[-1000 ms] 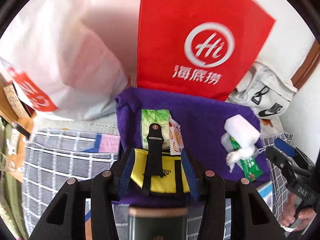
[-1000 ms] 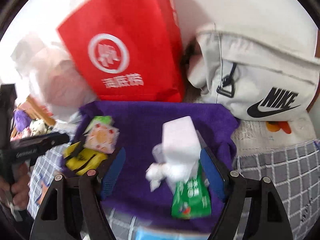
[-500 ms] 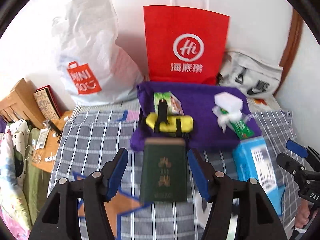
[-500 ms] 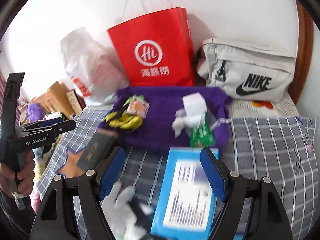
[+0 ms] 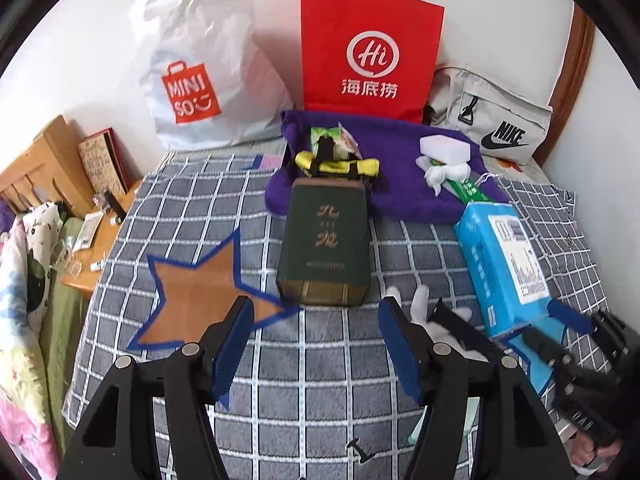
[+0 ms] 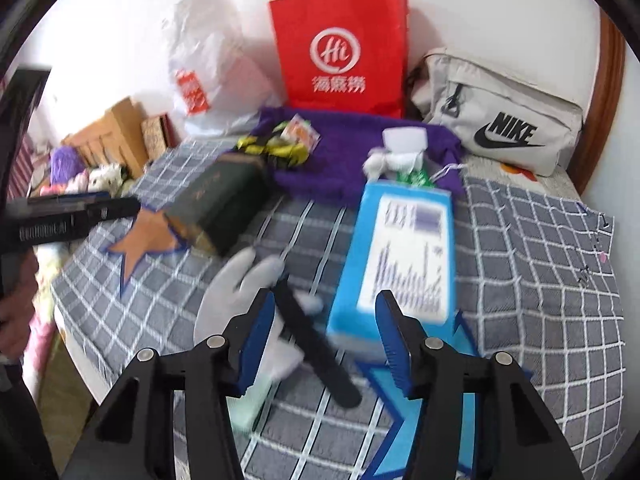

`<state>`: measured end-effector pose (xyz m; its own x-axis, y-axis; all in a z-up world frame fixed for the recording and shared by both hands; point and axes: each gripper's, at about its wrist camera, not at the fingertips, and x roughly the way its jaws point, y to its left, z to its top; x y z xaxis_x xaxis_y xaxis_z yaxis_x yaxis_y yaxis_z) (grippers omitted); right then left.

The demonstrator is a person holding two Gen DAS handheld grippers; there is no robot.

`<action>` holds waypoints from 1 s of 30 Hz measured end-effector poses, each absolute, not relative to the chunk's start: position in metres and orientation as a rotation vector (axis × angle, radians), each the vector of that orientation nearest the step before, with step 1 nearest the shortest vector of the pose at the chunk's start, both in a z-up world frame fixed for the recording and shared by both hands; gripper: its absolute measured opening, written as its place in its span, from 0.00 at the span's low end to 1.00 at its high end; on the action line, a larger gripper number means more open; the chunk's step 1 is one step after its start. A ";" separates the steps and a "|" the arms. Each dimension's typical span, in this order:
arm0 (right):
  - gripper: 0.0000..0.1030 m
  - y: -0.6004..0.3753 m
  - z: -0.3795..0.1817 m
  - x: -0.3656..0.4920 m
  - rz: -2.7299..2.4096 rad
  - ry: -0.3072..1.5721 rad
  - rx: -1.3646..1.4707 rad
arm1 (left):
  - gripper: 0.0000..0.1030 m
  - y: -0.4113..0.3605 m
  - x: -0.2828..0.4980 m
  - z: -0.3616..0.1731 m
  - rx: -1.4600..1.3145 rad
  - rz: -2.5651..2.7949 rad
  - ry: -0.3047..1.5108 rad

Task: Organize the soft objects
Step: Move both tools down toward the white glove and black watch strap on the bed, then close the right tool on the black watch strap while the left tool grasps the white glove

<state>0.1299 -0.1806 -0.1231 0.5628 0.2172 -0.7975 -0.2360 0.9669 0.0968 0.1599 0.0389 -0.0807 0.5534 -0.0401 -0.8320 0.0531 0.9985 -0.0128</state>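
two bags [image 5: 371, 54] against white wall [image 5: 500, 8]; checked blanket [image 5: 328, 368] covers the bed.

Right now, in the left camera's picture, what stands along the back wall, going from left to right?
Wooden headboard → book → white Miniso bag → red paper bag → grey Nike bag.

I am in a home bedroom. Under me spreads a grey checked bedspread [image 5: 320, 380] against a white wall, with a wooden bedside table [image 5: 48, 160] to my left. A Miniso shopping bag [image 5: 204, 72], a red Haidilao paper bag [image 5: 370, 52] and a Nike pouch [image 5: 492, 128] lean at the wall.
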 end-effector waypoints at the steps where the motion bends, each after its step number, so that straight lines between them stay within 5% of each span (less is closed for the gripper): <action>1: 0.48 -0.180 -0.127 0.127 0.272 0.940 -0.027 | 0.61 0.040 0.158 -0.082 0.012 -0.058 0.985; 7: 0.39 -0.185 -0.166 0.116 0.271 1.033 -0.011 | 0.61 0.042 0.155 -0.092 -0.011 -0.082 1.006; 21: 0.45 -0.180 -0.204 0.123 0.277 1.056 -0.064 | 0.61 0.042 0.155 -0.117 -0.005 -0.106 1.061; 22: 0.44 -0.178 -0.205 0.123 0.274 1.048 -0.078 | 0.61 0.042 0.155 -0.117 -0.004 -0.104 1.064; 23: 0.30 -0.174 -0.205 0.121 0.271 1.031 -0.104 | 0.61 0.043 0.155 -0.118 -0.006 -0.103 1.066; 25: 0.20 -0.170 -0.204 0.117 0.297 1.020 -0.123 | 0.61 0.044 0.153 -0.119 -0.012 -0.102 1.070; 30: 0.19 -0.173 -0.191 0.106 0.300 1.016 -0.108 | 0.61 0.046 0.144 -0.116 -0.012 -0.103 1.061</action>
<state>0.1065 -0.1726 -0.1910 0.4895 0.1966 -0.8496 -0.2967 0.9537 0.0497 0.1444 0.0458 -0.1159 0.4836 -0.0900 -0.8706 0.0785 0.9952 -0.0592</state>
